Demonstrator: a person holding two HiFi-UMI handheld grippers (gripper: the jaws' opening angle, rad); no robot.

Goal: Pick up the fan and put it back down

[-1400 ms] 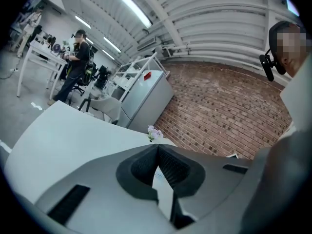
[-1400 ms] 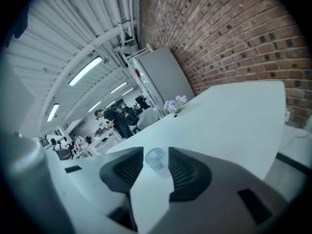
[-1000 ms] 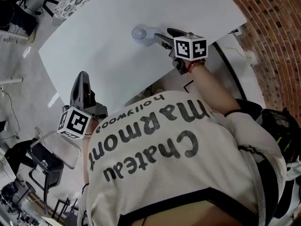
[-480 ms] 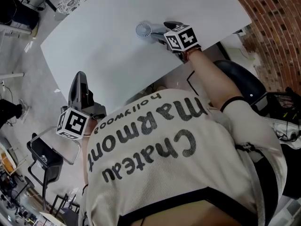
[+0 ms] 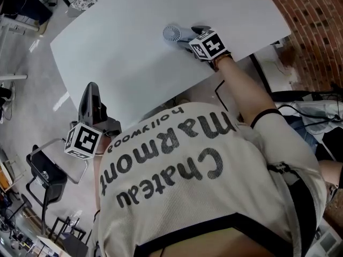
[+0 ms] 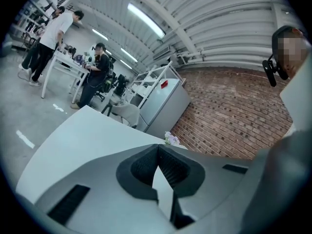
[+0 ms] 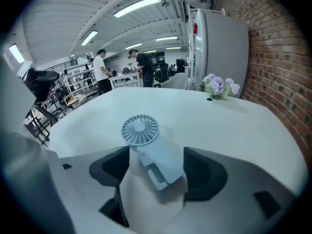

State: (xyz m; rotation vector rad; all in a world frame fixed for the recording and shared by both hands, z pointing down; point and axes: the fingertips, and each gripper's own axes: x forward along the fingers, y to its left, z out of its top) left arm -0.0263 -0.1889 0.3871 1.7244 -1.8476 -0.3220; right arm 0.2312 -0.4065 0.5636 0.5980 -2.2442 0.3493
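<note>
A small white hand fan (image 5: pixel 173 33) lies flat on the white table (image 5: pixel 118 58), its round head pointing away from me. My right gripper (image 5: pixel 187 37) straddles the fan's handle (image 7: pixel 158 162). Its jaws have just been opening and now stand wide; the handle lies between them with a gap on the right side, so nothing is gripped. In the right gripper view the fan head (image 7: pixel 140 129) sits just past the right gripper (image 7: pixel 157 152). My left gripper (image 5: pixel 92 90) hangs off the table's near-left edge, shut and empty, its tips (image 6: pixel 157 149) meeting.
A brick wall (image 5: pixel 316 31) runs along the right. A black chair (image 5: pixel 48 178) stands on the floor at lower left. At the table's far end are a vase of flowers (image 7: pixel 219 87) and a white fridge (image 7: pixel 224 52). People (image 7: pixel 102 72) stand at benches far off.
The right gripper has rolled, its marker cube now turned, and it has come down onto the table with the fan. The left gripper has barely shifted.
</note>
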